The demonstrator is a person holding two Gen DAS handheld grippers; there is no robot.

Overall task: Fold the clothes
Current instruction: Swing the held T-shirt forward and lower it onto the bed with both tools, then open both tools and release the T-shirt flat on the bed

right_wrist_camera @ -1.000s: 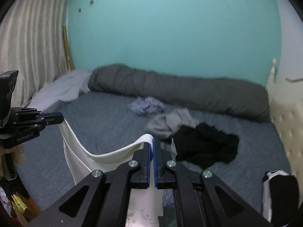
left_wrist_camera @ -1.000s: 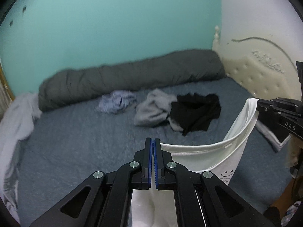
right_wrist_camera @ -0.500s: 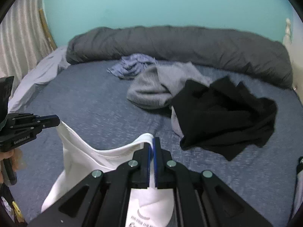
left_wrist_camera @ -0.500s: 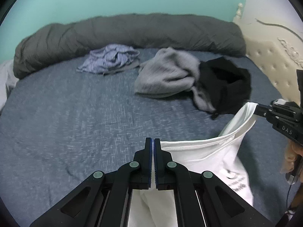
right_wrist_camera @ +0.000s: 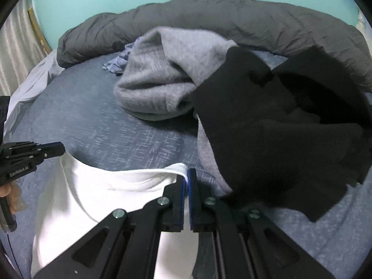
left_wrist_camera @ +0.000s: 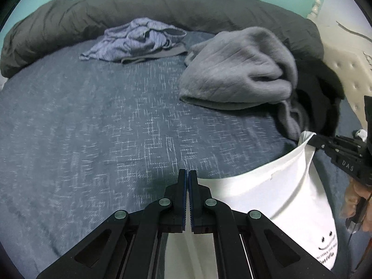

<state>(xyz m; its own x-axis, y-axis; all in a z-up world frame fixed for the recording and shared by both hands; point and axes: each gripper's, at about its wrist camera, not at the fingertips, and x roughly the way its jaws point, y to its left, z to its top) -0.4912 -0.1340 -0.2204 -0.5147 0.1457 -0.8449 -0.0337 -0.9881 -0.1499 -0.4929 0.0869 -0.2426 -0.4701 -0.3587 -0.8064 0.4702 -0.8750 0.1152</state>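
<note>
A white T-shirt (left_wrist_camera: 267, 197) with a small smiley print hangs stretched between my two grippers just above the blue bed sheet (left_wrist_camera: 81, 127). My left gripper (left_wrist_camera: 187, 174) is shut on one top corner of it. In the left wrist view the right gripper (left_wrist_camera: 311, 137) pinches the other corner at the right edge. In the right wrist view my right gripper (right_wrist_camera: 187, 174) is shut on the white T-shirt (right_wrist_camera: 104, 197), and the left gripper (right_wrist_camera: 61, 148) holds the far corner at the left. The shirt's lower part drops out of sight below the frames.
A grey sweater (left_wrist_camera: 237, 69) and a black garment (right_wrist_camera: 279, 127) lie heaped just beyond the shirt. A blue striped garment (left_wrist_camera: 139, 39) lies farther back. A rolled dark grey duvet (left_wrist_camera: 162, 2) runs along the teal wall. A cream headboard (left_wrist_camera: 348, 69) is at the right.
Both grippers have come down and forward toward the bed with the shirt still stretched between them. The clothes heap now looms much closer.
</note>
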